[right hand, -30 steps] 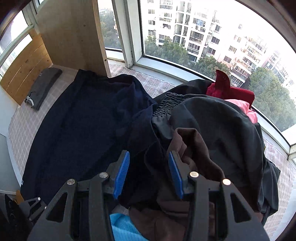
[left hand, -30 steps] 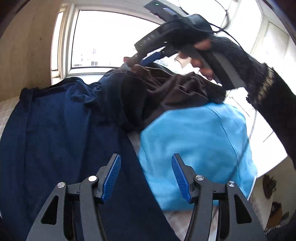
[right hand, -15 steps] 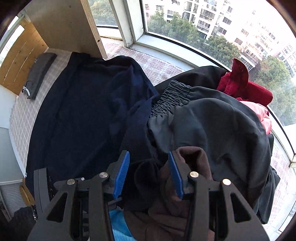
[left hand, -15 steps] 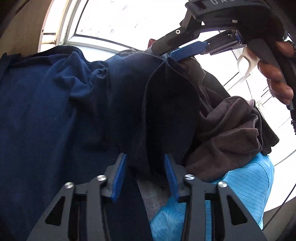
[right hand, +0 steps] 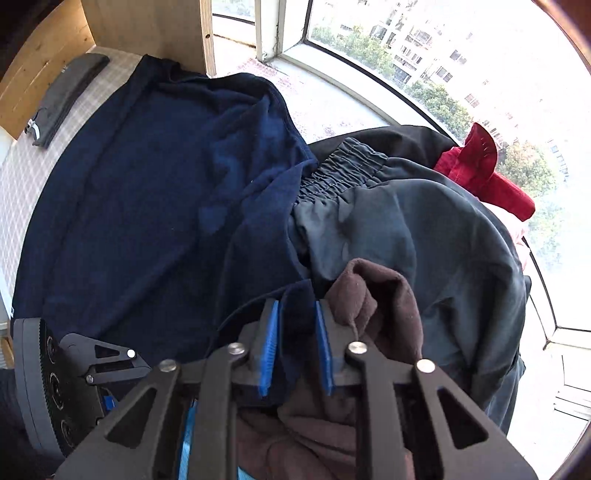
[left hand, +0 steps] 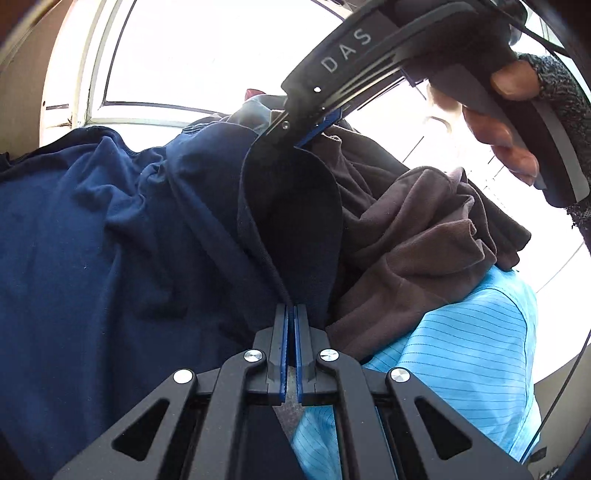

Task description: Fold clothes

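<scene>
A navy blue garment (left hand: 110, 240) lies spread over the checked surface, its right edge lifted into a fold. My left gripper (left hand: 290, 314) is shut on the near end of that fold's hem. At the fold's far end, the right gripper (left hand: 306, 136), held by a person's hand (left hand: 498, 110), pinches the same edge from above. In the right wrist view the navy garment (right hand: 166, 184) runs left and away, and my right gripper (right hand: 295, 306) is closed on a thick bunch of it. The blue pads (right hand: 271, 347) press the cloth from both sides.
A brown garment (left hand: 406, 240) lies bunched against the fold's right side over a light blue one (left hand: 461, 350). Dark grey trousers (right hand: 406, 229) and a red garment (right hand: 480, 173) are heaped by the window. A folded grey item (right hand: 62, 96) lies far left beside a wooden panel (right hand: 166, 29).
Both grippers have closed: the left one moved in and clamped the navy hem, and the right one narrowed onto the navy fold. The fold now stands lifted between them.
</scene>
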`<state>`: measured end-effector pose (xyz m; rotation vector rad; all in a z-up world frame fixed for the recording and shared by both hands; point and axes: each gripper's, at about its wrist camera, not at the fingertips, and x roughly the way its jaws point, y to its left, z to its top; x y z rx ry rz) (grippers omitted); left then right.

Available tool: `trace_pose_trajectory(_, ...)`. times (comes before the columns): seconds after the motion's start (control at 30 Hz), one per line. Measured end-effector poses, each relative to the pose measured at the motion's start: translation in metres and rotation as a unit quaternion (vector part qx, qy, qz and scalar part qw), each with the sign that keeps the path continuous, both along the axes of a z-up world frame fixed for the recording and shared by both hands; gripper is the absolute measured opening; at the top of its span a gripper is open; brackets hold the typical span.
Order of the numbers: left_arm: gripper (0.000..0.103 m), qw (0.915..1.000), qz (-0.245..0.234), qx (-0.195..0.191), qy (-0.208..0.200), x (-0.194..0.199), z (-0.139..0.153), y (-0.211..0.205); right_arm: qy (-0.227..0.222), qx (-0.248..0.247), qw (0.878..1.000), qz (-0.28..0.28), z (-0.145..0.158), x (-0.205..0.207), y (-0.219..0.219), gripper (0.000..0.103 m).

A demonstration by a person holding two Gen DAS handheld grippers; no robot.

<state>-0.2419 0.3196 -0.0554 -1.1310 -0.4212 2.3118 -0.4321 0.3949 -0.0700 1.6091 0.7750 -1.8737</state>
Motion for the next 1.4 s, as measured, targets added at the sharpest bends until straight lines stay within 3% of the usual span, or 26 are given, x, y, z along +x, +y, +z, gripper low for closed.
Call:
trace_pose_trajectory(0.03, 0.002, 1.0000, 0.000, 0.002, -0.002, 0.001, -0.001, -0.002, 0.001, -0.010, 1.000, -0.005, 0.004, -0.002, 0.003, 0.009)
trace_pose_trajectory(0.17, 0.002, 0.9997, -0.001, 0.024, -0.008, 0.003, -0.005, -0.009, 0.005, -0.043, 0.999, -0.021, 0.007, -0.014, 0.011, 0.007)
trace_pose_trajectory(0.37, 0.002, 0.9971, 0.004, 0.075, -0.010, 0.006, -0.007, -0.017, 0.075, -0.120, 0.989, -0.043, 0.064, -0.004, 0.019, 0.004)
trace_pose_trajectory(0.43, 0.002, 0.9958, 0.005, 0.091, -0.013, 0.008, -0.010, -0.021, 0.079, -0.152, 0.985, -0.035, 0.076, -0.002, 0.010, 0.004)
trace_pose_trajectory(0.57, 0.002, 0.9953, 0.006, 0.094, -0.020, 0.014, -0.015, -0.030, 0.084, -0.102, 0.991, -0.012, 0.059, 0.002, -0.007, 0.009)
trace_pose_trajectory(0.63, 0.002, 0.9955, 0.007, 0.093, -0.020, 0.017, -0.017, -0.033, 0.050, -0.084, 0.995, -0.020, 0.045, 0.001, -0.006, 0.028)
trace_pose_trajectory(0.67, 0.002, 0.9952, 0.007, 0.095, -0.021, 0.016, -0.016, -0.035, 0.032, -0.083, 0.996, -0.022, 0.037, 0.002, -0.006, 0.028)
trace_pose_trajectory(0.9, 0.002, 0.9950, 0.001, 0.099, -0.012, -0.010, -0.011, -0.043, 0.040, -0.022, 0.999, 0.000, -0.005, 0.006, -0.006, 0.028)
trace_pose_trajectory(0.97, 0.002, 0.9951, -0.001, 0.098, -0.011, -0.012, -0.005, -0.042, 0.045, -0.011, 0.999, 0.006, -0.014, 0.005, -0.003, 0.016)
trace_pose_trajectory(1.0, 0.002, 0.9951, -0.003, 0.098, -0.010, -0.011, -0.002, -0.040, 0.041, -0.013, 0.999, 0.008, -0.017, 0.005, -0.002, 0.003)
trace_pose_trajectory(1.13, 0.002, 0.9947, -0.008, 0.103, -0.007, -0.011, 0.001, -0.037, 0.053, -0.055, 0.997, 0.002, -0.004, 0.014, 0.009, 0.003)
trace_pose_trajectory(1.4, 0.002, 0.9926, -0.004, 0.121, 0.001, -0.010, 0.007, -0.045, 0.101, -0.139, 0.984, -0.036, 0.056, 0.023, 0.027, 0.002)
